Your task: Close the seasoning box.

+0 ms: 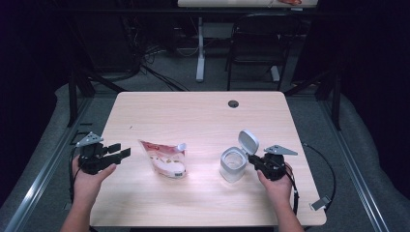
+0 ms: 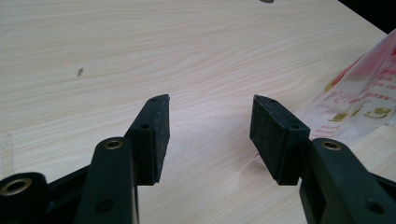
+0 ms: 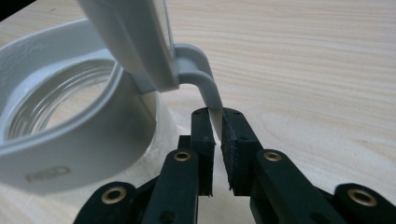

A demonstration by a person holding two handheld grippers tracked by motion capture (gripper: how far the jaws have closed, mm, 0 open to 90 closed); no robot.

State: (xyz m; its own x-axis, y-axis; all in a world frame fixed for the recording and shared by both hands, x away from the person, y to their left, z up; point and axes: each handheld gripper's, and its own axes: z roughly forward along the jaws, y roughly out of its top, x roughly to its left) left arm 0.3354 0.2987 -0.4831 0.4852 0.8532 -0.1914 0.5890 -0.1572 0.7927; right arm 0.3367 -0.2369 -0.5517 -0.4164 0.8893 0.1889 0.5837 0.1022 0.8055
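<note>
Pinching the grey handle (image 3: 208, 93) of the lidded jar (image 1: 233, 165), the right gripper (image 1: 255, 163) is sitting at the right side of the counter (image 1: 203, 116), near the person's edge. In the right gripper view its two black jaws are pressing together on the thin curved strip of the handle, which is arching up to the hinge of the lid (image 3: 135, 42). The lid (image 1: 248, 141) is standing tilted open above the jar's far right rim, and the jar's mouth is showing its clear glass inside a pale grey collar (image 3: 70, 140). The jar is resting upright on the counter, just left of the right gripper.

The left gripper (image 1: 122, 151) is hovering at the left edge of the counter, held in the person's left hand (image 1: 89, 179), pointing right toward the pouch (image 1: 164, 157). Its jaws are standing wide apart with nothing between them; in the left gripper view bare wood is showing in the gap (image 2: 210, 135). The pouch, clear with red print and a white spout at its far right corner, is lying between the two grippers, near the left gripper but apart from it; its edge (image 2: 364, 93) is appearing at the right of the left gripper view. A dark round hole (image 1: 233, 103) is sitting far back on the counter.
</note>
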